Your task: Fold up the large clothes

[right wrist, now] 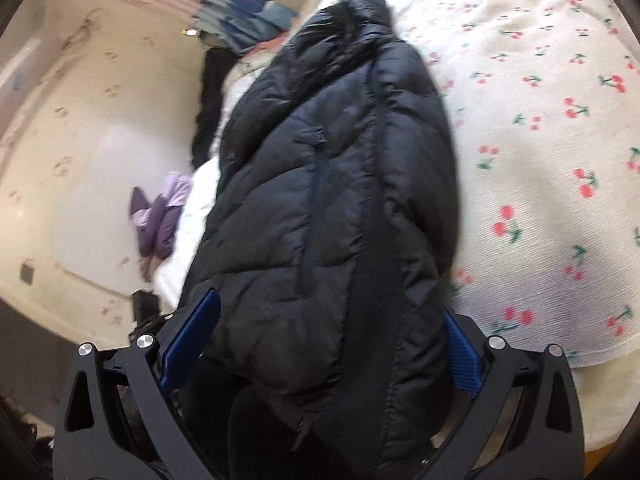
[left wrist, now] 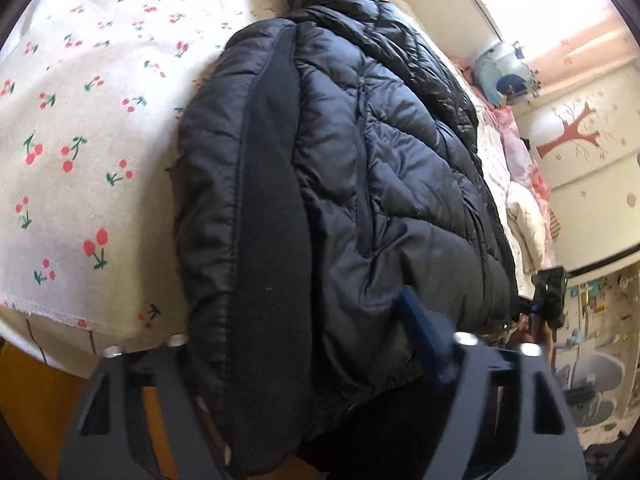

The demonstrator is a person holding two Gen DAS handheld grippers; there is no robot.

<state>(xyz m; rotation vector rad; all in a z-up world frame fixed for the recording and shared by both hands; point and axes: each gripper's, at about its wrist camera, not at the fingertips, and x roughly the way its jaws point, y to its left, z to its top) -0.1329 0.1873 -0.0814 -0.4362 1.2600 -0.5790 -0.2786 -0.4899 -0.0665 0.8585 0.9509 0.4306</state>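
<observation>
Fabric at the hem fills both views: the black puffer jacket point(left wrist: 340, 200) lies lengthwise on the cherry-print bed point(left wrist: 80, 140), already narrowed, its hem over the bed's edge. The left tool point(left wrist: 304, 344) and right tool point(right wrist: 328, 344) each stand spread around the hem, low and level, likely placed to lift it toward the collar.

Light: bright daylight; in the left wrist view the upper right corner is washed out white.
Glare: sheen on the black puffer jacket point(left wrist: 360, 152), strongest near its collar.
Shadow: a soft one on the cherry-print sheet point(left wrist: 80, 128) beside the jacket.
Blur: right wrist view smeared, worst on the purple garment point(right wrist: 160, 216) and wall.
Distortion: fisheye bending, dark vignette corners.
</observation>
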